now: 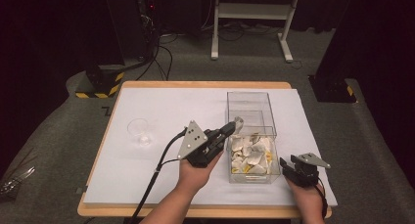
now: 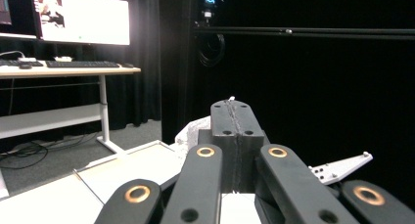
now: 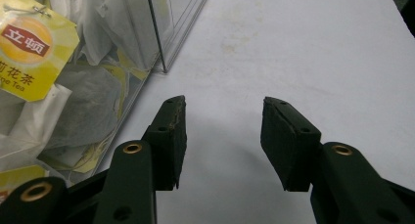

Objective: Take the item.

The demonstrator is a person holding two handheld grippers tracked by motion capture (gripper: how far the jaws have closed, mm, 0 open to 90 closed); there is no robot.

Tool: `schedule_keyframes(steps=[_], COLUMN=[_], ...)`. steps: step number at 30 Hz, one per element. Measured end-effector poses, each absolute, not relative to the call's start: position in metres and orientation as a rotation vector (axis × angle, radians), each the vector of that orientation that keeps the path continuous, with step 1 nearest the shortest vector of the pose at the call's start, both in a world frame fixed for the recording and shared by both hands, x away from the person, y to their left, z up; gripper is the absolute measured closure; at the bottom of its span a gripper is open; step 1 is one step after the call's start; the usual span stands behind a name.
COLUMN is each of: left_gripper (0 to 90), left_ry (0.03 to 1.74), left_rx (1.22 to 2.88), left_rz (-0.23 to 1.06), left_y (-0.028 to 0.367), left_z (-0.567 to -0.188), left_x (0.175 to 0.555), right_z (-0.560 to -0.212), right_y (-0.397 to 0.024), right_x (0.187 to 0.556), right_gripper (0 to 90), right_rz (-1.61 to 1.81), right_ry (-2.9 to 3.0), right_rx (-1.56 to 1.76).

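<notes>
The left gripper point(image 1: 237, 122) has its 2 jaws pressed together on a tea bag point(image 1: 239, 120), lifted above the clear box point(image 1: 274, 131) of tea bags. The right gripper point(image 3: 222, 136) rests on the white table cover point(image 1: 161, 104) just beside that box, jaws apart with nothing between them. The step in hand looks like carrying 1 bag out. Next, the left hand likely swings it across to the clear cup point(image 1: 139, 131), well apart at the left.

One clear box point(image 1: 248, 105), one plastic cup point(image 1: 138, 130), many tea bags point(image 1: 249, 155), two grippers.
</notes>
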State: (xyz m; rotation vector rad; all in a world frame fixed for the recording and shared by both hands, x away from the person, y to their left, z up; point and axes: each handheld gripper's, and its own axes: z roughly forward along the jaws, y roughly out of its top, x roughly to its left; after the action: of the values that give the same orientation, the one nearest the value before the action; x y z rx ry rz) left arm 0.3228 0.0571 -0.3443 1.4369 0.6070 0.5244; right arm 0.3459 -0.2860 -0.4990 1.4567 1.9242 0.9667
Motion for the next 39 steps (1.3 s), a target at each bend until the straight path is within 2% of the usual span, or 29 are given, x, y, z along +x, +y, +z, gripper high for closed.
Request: schedule_keyframes(steps=[13, 39], left_gripper=[90.0, 90.0], left_ry=[0.622, 0.682], left_rx=[1.37, 1.328], left_rz=[0.559, 0.628], left_y=[0.076, 0.117], left_z=[-0.33, -0.326], left_x=[0.325, 0.328], right_z=[-0.499, -0.499], right_y=[-0.286, -0.286], right_x=[0.346, 0.346], right_gripper=[52.5, 52.5], right_rz=[0.965, 0.959], right_ry=[1.925, 1.929], right_rx=[1.455, 1.45])
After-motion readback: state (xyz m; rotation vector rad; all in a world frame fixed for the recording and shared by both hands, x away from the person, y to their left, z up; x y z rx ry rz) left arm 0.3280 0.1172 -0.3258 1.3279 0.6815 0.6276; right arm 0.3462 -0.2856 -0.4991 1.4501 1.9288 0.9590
